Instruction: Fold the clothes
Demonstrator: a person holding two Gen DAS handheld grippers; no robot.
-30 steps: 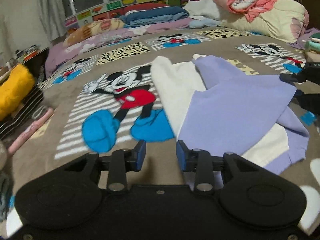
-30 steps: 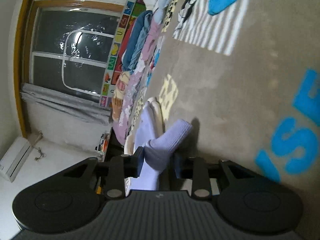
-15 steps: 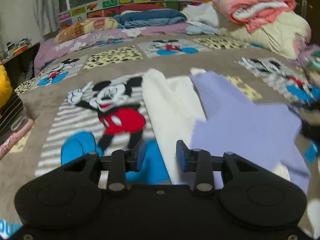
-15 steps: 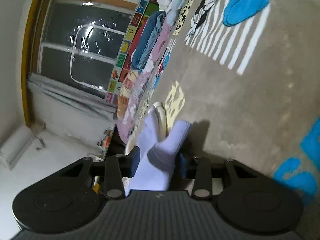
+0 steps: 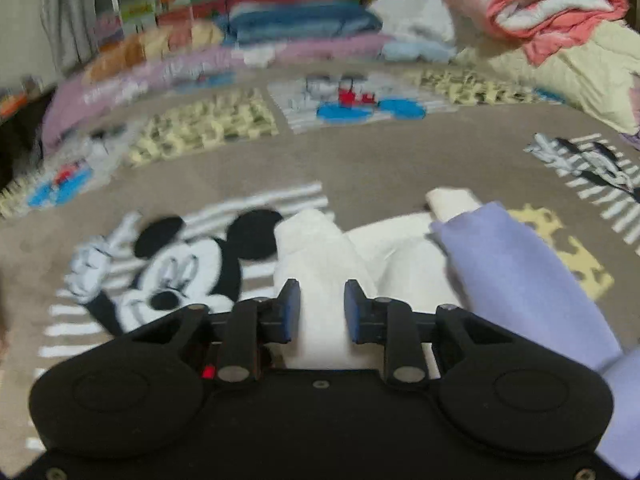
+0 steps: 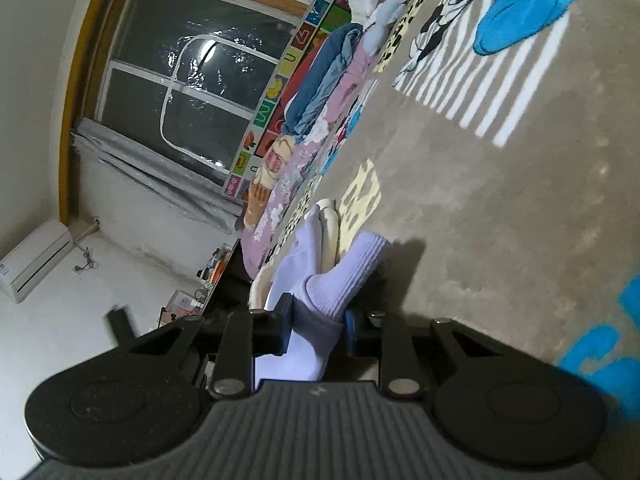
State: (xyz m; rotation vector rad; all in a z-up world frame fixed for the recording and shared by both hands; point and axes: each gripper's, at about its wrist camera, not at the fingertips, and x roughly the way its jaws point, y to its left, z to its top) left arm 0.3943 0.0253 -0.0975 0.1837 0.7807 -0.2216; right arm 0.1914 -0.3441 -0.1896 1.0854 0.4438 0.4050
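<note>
A white and lavender sweater lies on the bed. Its white sleeve runs away from me, and the lavender part is folded over to the right. My left gripper hovers over the near end of the white sleeve. Its jaws are closing with white cloth showing between them and past both sides of the fingers, so the pads are not pinching it. In the right wrist view my right gripper is low over the bed, rolled on its side. Its jaws are closing on the ribbed lavender cuff, and the pads press it.
The brown Mickey Mouse bedspread covers the bed. Pink and cream quilts are heaped at the back right. Folded bedding lines the headboard. A dark window and a wall air conditioner show in the right wrist view.
My left gripper swept right and forward from the Mickey print to over the white sleeve, and its jaws narrowed. The right gripper stayed put, loosened briefly, then closed again on the cuff.
</note>
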